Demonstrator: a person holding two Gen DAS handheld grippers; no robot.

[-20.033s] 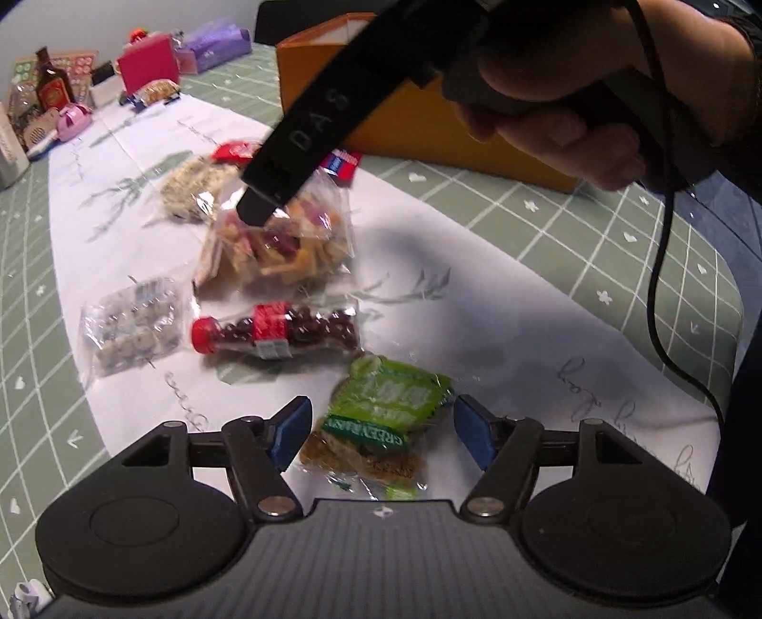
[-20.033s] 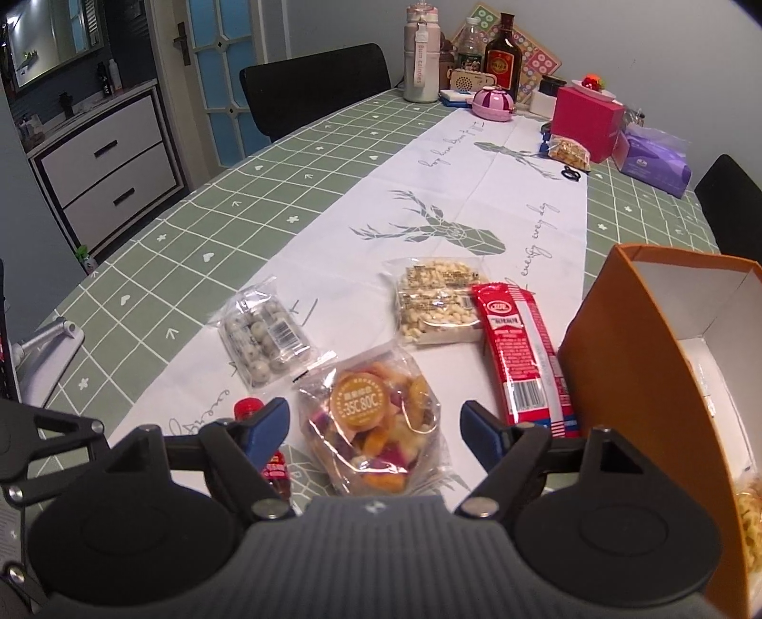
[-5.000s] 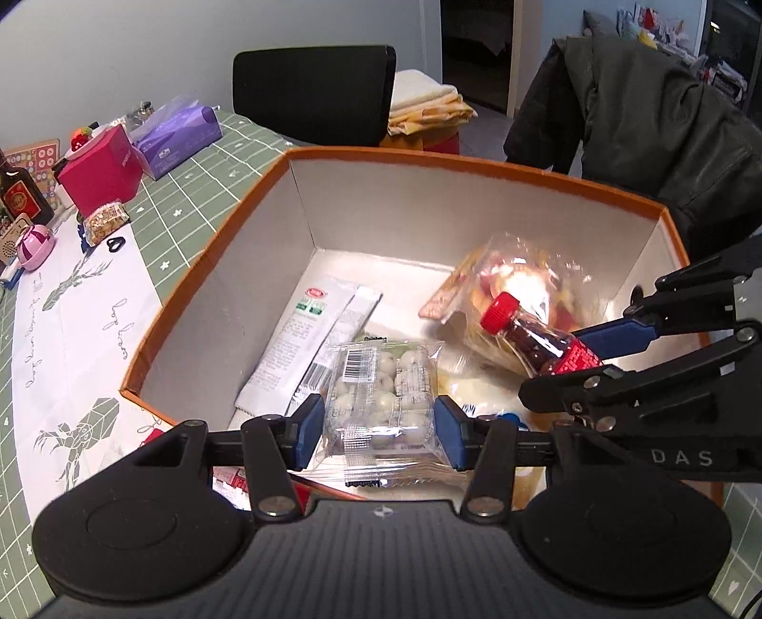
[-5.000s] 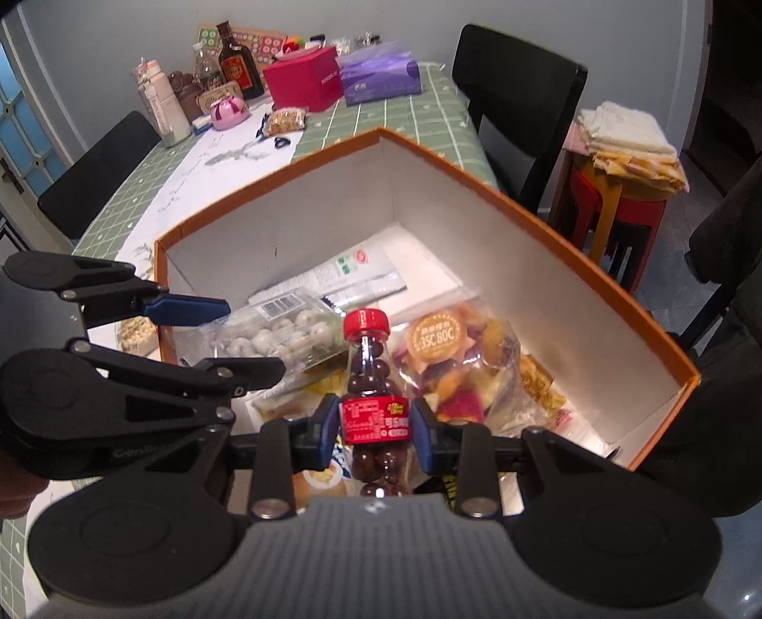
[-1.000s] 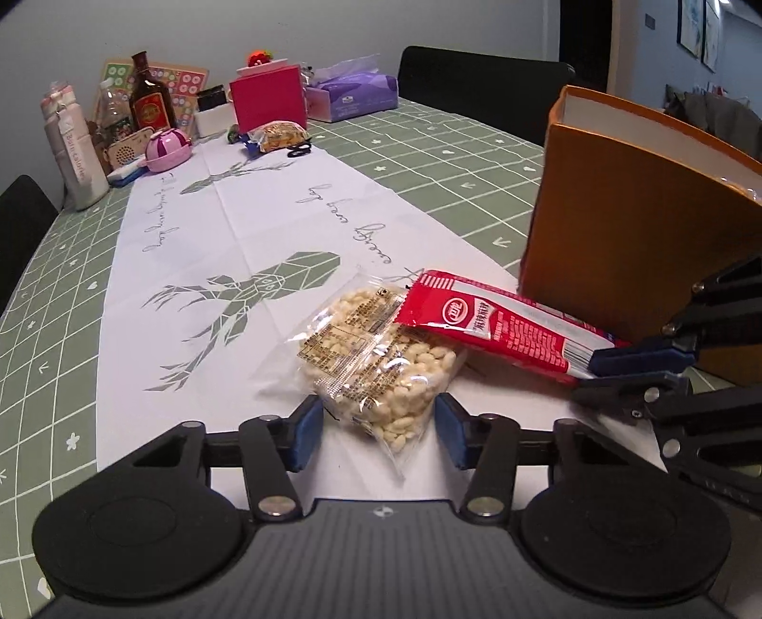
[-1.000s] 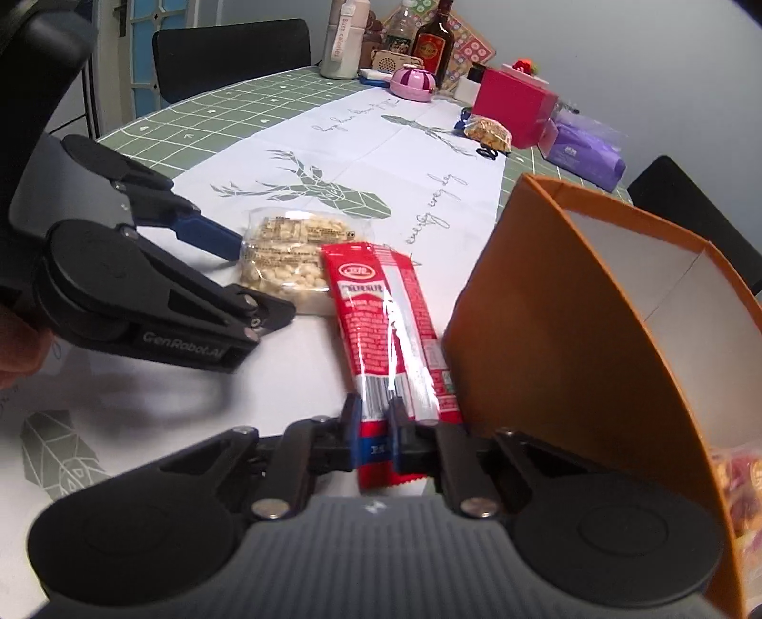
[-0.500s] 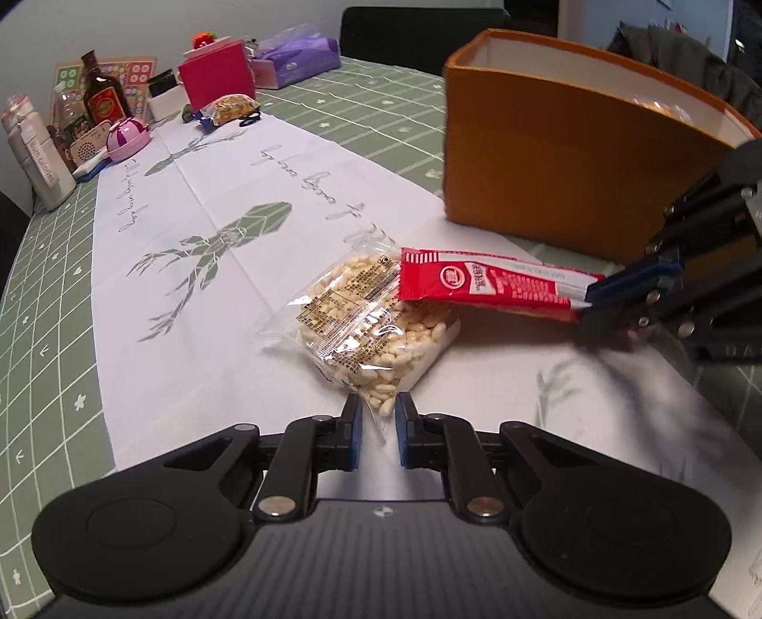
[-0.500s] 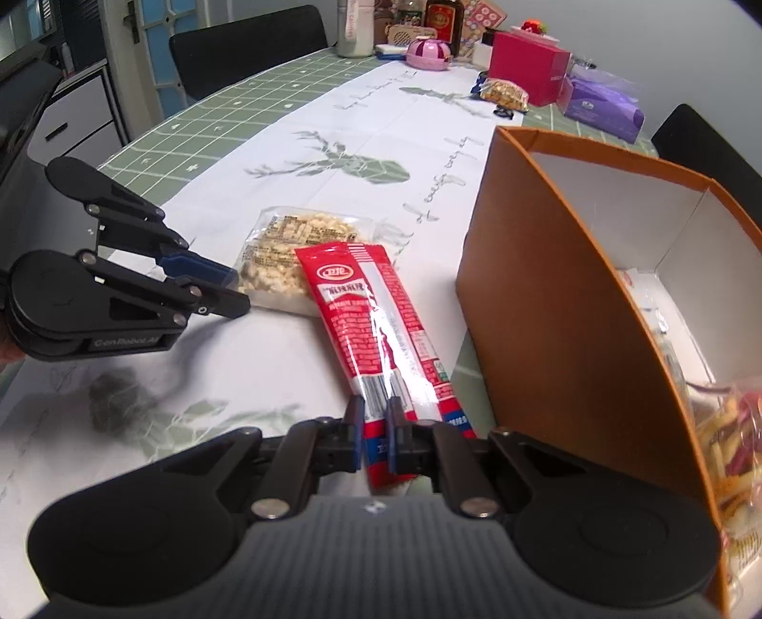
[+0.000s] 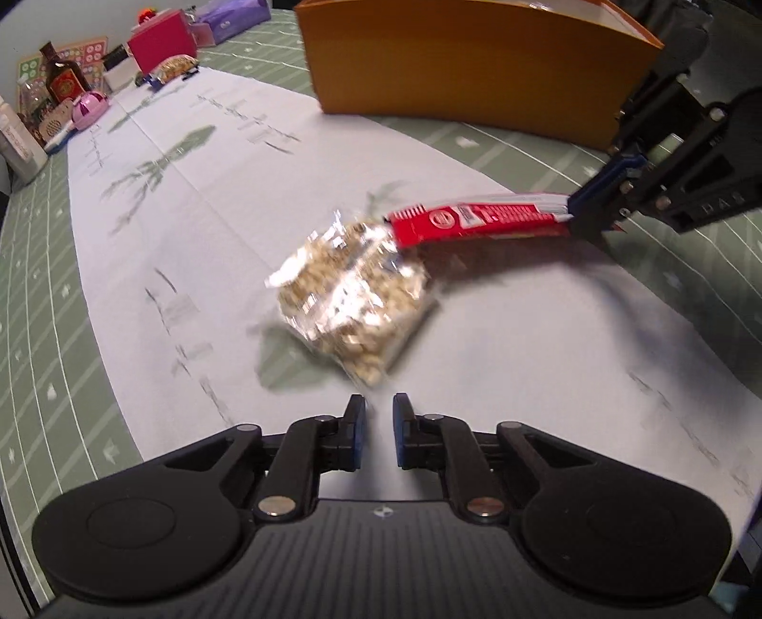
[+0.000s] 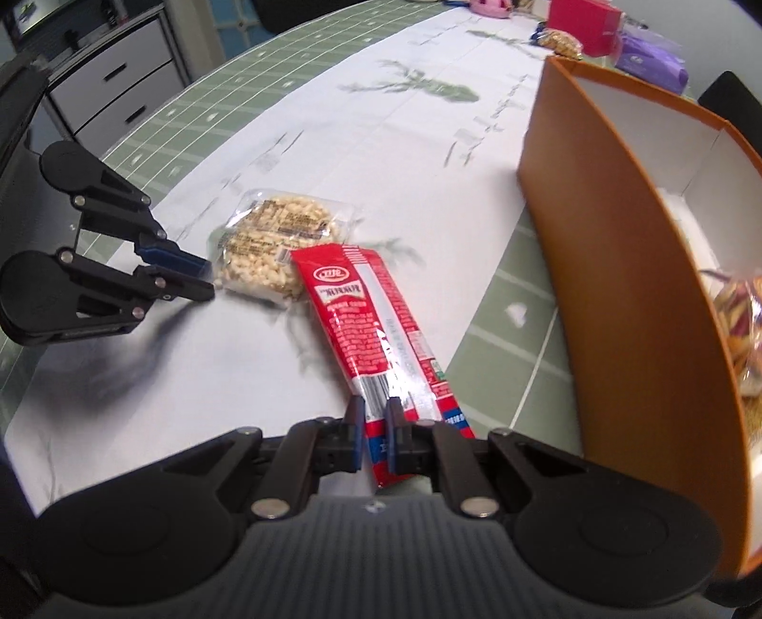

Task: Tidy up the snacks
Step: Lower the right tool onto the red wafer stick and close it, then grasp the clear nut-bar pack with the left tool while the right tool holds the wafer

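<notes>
My left gripper point(image 9: 378, 424) is shut on the edge of a clear bag of puffed-grain snacks point(image 9: 352, 295), which hangs lifted and blurred over the white runner. The bag also shows in the right wrist view point(image 10: 274, 247), with the left gripper point(image 10: 205, 278) at its corner. My right gripper point(image 10: 375, 435) is shut on the near end of a long red snack packet point(image 10: 376, 328), held off the table. From the left wrist view the red packet point(image 9: 481, 221) sticks out of the right gripper point(image 9: 578, 209). The orange box point(image 10: 633, 266) stands at the right with snacks inside.
The orange box point(image 9: 471, 71) stands behind the snacks in the left wrist view. A pink box point(image 9: 162, 40), a purple tissue pack point(image 9: 233, 12), bottles point(image 9: 64, 78) and small items stand at the table's far end. White drawers point(image 10: 109, 81) stand beyond the table's left edge.
Both grippers have lifted their snacks off the table. The left view has swung and the snack bag now hangs blurred; the red packet is raised and tilted toward the orange box.
</notes>
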